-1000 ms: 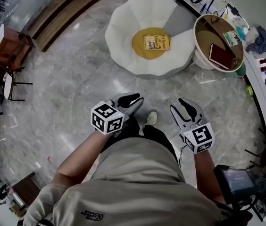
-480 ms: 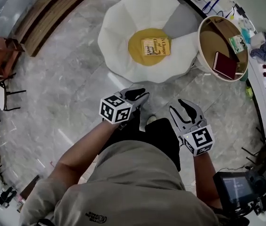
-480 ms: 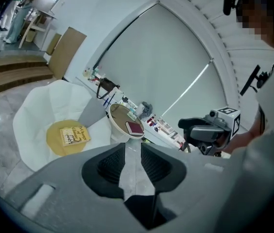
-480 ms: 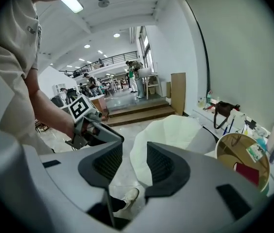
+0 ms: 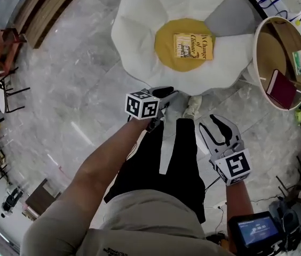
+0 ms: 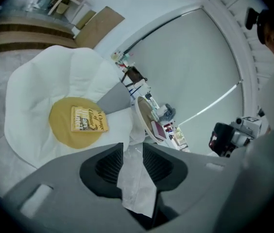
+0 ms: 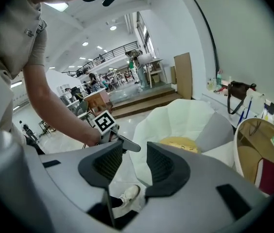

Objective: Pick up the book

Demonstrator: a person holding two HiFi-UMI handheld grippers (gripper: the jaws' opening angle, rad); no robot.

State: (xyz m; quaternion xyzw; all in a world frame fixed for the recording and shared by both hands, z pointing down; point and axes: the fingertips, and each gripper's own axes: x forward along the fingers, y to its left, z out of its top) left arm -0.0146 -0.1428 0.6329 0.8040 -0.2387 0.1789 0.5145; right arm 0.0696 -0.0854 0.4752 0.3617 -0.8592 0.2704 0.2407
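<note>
Yellow is the colour to follow here: the book point(image 5: 192, 45) has a yellow cover and lies flat, face up, on a round yellow cushion point(image 5: 166, 57) at the centre of a white, petal-shaped seat point(image 5: 137, 31) in the upper middle of the head view. Lying flat and alone there, it probably has to be taken by an edge. Neither tool touches it. The left tool point(image 5: 164, 93) is stretched out ahead of the person toward the near rim of the seat, likely because it is the one meant to reach the book, which sits at the left of its own view point(image 6: 89, 119), well beyond the tips. Its jaws have just been opening and stand partly apart with nothing between them; only pale surface shows through the gap. The right tool point(image 5: 215, 126) hangs lower in the frame beside the person's leg, well apart from the seat, apparently in reserve, with its jaws also apart and empty. The person's pale shoe point(image 5: 194, 105) stands just beside the seat's edge. A grey marbled floor point(image 5: 76, 89), glossy with reflections, carries everything. At the right edge a round, white-rimmed counter point(image 5: 255, 52) holds a dark red book point(image 5: 282, 88), not the one nearest the tools. Wooden steps point(image 5: 49, 9) cross the upper left, a chair point(image 5: 1, 97) stands at the left edge, and a small screen point(image 5: 257, 230) glows at the lower right.
</note>
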